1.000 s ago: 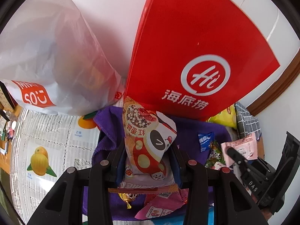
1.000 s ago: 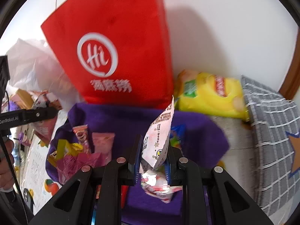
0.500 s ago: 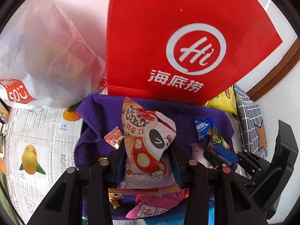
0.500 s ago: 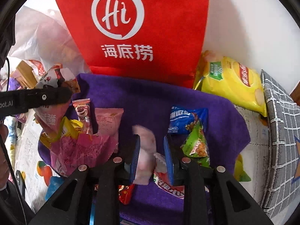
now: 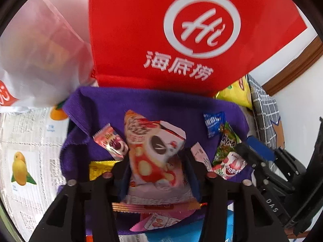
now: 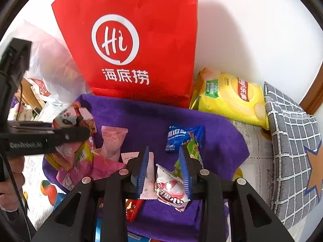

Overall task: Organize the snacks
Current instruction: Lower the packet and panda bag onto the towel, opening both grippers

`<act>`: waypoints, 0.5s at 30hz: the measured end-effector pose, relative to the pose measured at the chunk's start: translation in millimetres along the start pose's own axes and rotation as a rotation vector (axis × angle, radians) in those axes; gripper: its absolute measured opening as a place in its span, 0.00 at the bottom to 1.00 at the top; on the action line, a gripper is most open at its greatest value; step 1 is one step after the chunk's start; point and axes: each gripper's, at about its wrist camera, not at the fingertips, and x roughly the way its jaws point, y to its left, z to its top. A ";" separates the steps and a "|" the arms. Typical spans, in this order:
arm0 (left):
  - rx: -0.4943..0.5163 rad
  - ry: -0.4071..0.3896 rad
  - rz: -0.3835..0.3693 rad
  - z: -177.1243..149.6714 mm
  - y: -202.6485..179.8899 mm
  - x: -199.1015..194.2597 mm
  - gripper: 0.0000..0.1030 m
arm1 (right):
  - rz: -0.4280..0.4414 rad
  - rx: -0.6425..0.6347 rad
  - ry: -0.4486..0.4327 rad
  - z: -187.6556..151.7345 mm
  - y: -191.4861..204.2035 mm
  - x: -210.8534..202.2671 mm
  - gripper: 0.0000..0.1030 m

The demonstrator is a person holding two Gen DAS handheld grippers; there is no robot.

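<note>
Right hand-held gripper (image 6: pixel 164 167): jaws have just been opening, and the pale pink-and-white sachet (image 6: pixel 149 176) it was pinching a second ago is now lying loose on the purple towel (image 6: pixel 153 119), leaning against the left blue pad, pads no longer pressing it. A red-and-white strawberry candy packet (image 6: pixel 171 191) is also sitting between the jaws, untouched.

Left hand-held gripper (image 5: pixel 157 161): jaws have just been widening too, spread around the large panda-print snack bag (image 5: pixel 153 153). The bag is sitting lower over the towel than a second ago; whether the pads are still gripping it, cannot tell.

Just beyond: small pink wrapped candy (image 5: pixel 111 141), blue sachet (image 6: pixel 182 137) and green packet (image 5: pixel 228 141) are resting on the towel. Further back, the red fabric tote with white logo (image 6: pixel 129 46) is standing upright, yellow chip bag (image 6: pixel 228 98) beside it.

Judgement: both snacks are being let go onto the towel pile; sorting is partway done.
</note>
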 end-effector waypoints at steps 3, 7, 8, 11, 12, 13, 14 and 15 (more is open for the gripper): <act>-0.013 0.032 -0.010 -0.2 1.2 5.9 0.49 | 0.001 0.000 -0.009 1.6 0.1 -3.3 0.32; -0.022 0.036 -0.030 0.2 2.8 5.8 0.57 | 0.000 0.000 -0.012 1.5 -0.7 -3.0 0.33; -0.021 0.031 -0.031 0.6 2.6 5.0 0.62 | -0.001 0.000 -0.013 1.3 -1.0 -2.5 0.33; -0.005 -0.003 -0.016 1.1 -0.5 0.2 0.71 | -0.003 -0.002 -0.017 1.9 -0.5 -4.3 0.33; 0.002 -0.014 -0.007 1.0 -1.4 -2.2 0.71 | -0.004 -0.003 -0.019 1.8 -0.1 -5.0 0.33; 0.007 -0.021 -0.004 1.3 -1.0 -4.7 0.71 | -0.005 -0.003 -0.020 1.3 0.4 -5.4 0.33; 0.009 -0.028 -0.006 1.3 -0.9 -6.9 0.71 | -0.006 -0.002 -0.021 1.4 0.4 -5.9 0.33; 0.008 -0.035 -0.010 1.5 -0.7 -9.3 0.71 | -0.005 -0.002 -0.021 1.5 0.6 -6.0 0.33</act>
